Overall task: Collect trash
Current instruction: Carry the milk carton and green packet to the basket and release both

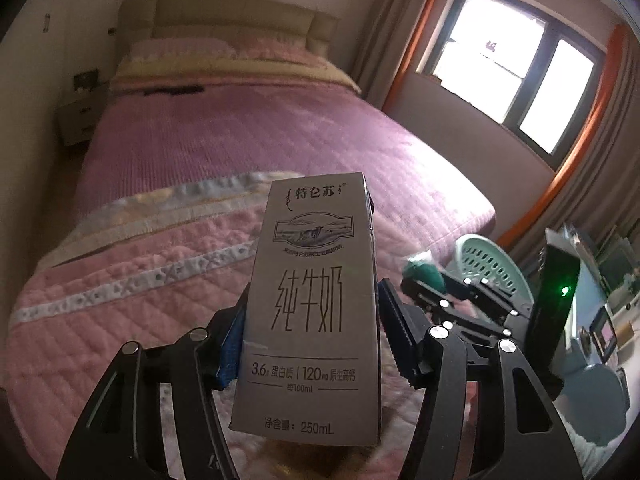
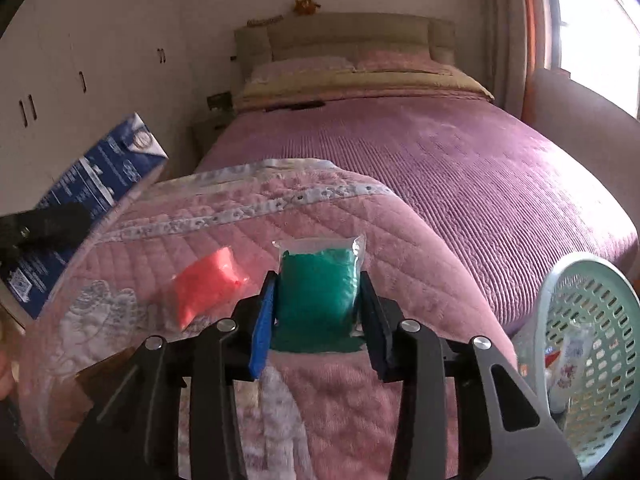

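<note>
My left gripper (image 1: 310,320) is shut on a grey milk carton (image 1: 312,300), held upright above the pink quilt; the carton's blue side shows in the right wrist view (image 2: 92,196). My right gripper (image 2: 318,300) is shut on a green bag in clear plastic (image 2: 320,292), held over the quilt; the bag also shows in the left wrist view (image 1: 420,270). An orange-red bag (image 2: 208,288) lies on the quilt just left of my right gripper. A pale green perforated basket (image 2: 588,340) stands at the bed's right side with some wrappers inside, and shows in the left wrist view (image 1: 496,268).
A bed with a purple cover (image 1: 248,140) and folded pink quilt (image 2: 360,232) fills both views. A nightstand (image 1: 76,120) stands at the far left, wardrobe doors (image 2: 80,80) along the left wall, a window (image 1: 512,68) on the right.
</note>
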Demonstrator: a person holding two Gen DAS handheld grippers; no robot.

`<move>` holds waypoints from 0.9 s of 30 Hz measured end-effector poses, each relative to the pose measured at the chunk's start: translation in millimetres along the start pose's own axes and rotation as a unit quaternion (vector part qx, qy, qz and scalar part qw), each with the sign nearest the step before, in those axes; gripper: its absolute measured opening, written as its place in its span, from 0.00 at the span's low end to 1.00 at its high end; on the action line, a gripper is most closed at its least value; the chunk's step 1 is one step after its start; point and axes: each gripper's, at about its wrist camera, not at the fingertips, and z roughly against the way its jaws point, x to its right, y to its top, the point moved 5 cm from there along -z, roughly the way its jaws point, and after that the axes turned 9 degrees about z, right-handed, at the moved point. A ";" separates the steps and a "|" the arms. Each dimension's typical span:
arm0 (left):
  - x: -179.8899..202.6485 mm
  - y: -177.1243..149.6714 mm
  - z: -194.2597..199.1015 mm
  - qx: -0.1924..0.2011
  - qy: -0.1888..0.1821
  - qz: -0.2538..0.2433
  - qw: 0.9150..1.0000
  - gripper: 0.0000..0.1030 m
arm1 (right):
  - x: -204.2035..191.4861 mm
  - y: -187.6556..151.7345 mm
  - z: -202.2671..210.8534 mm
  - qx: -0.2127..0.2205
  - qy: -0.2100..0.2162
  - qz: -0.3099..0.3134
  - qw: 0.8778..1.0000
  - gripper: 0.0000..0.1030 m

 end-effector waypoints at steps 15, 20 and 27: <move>141.0 -20.3 -0.5 0.014 -0.080 -0.056 0.995 0.56 | 84.8 -18.1 126.9 0.044 -0.079 -0.049 0.995 0.35; 179.8 -31.5 -27.5 -0.008 -0.098 -0.072 0.993 0.56 | 136.0 -34.1 147.4 0.042 -0.108 -0.096 0.989 0.35; 229.5 -47.3 -69.5 -0.041 -0.114 -0.093 0.988 0.56 | 191.6 -54.7 163.0 0.036 -0.138 -0.145 0.979 0.35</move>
